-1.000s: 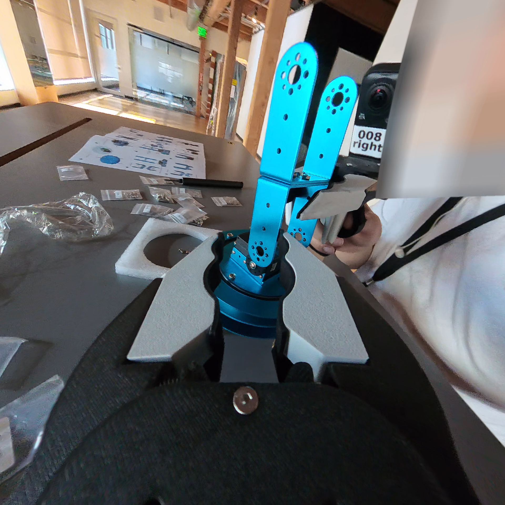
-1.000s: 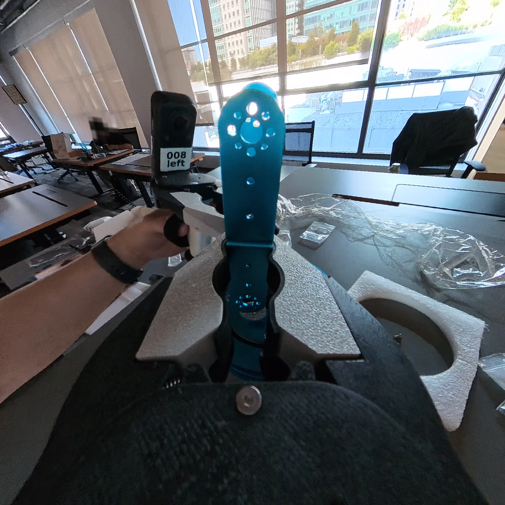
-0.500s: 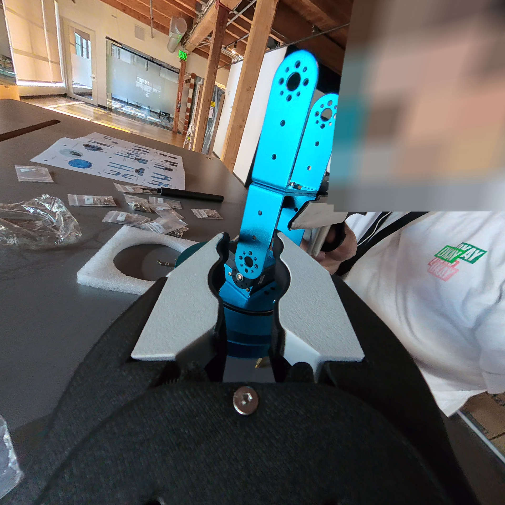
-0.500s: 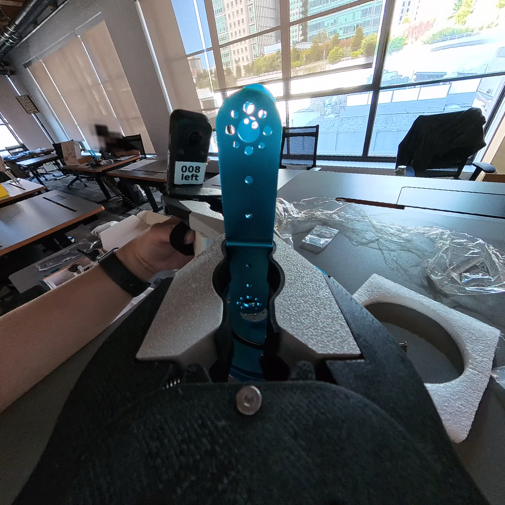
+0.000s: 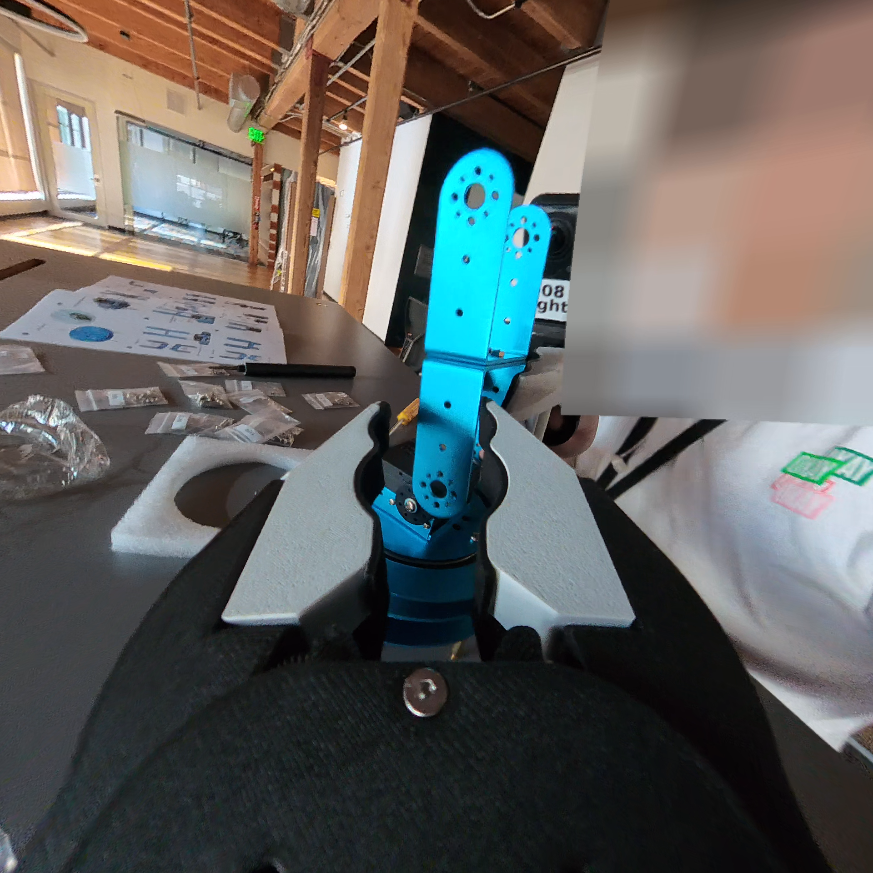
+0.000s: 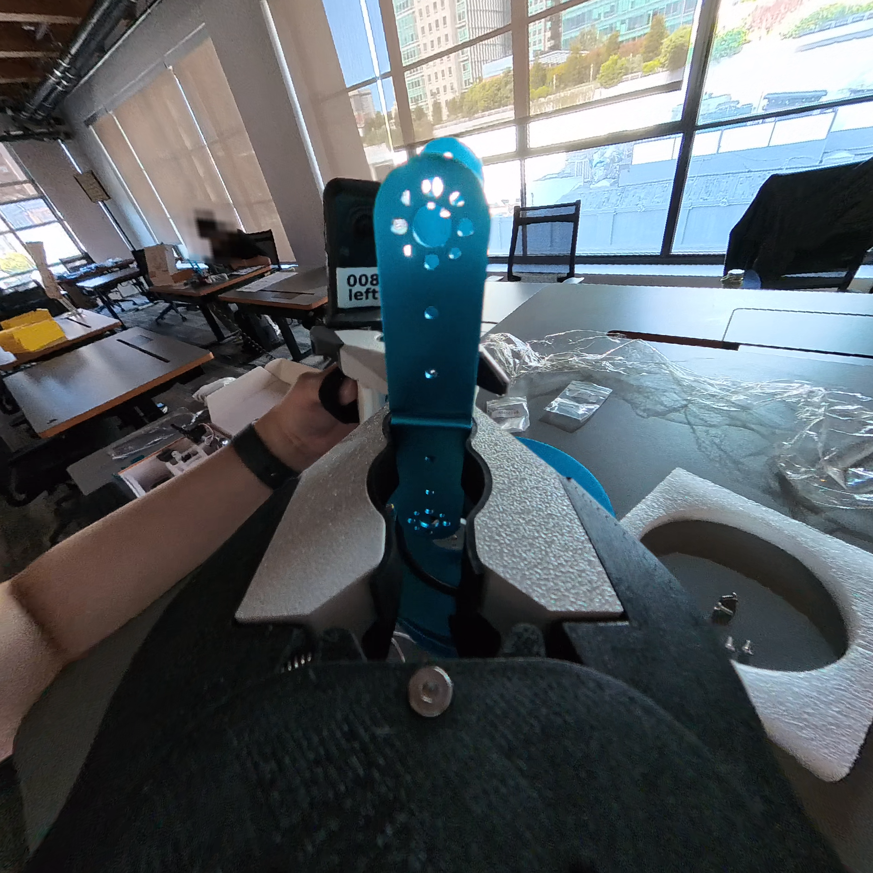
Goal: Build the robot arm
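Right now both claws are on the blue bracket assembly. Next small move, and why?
Probably hold both grips and settle it upright. The left claw clamps the round base, the right claw the blue bracket arm, which leans slightly; the white foam block lies close beside it.

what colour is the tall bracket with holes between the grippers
Bright blue metal bracket, clearest in the left wrist view.
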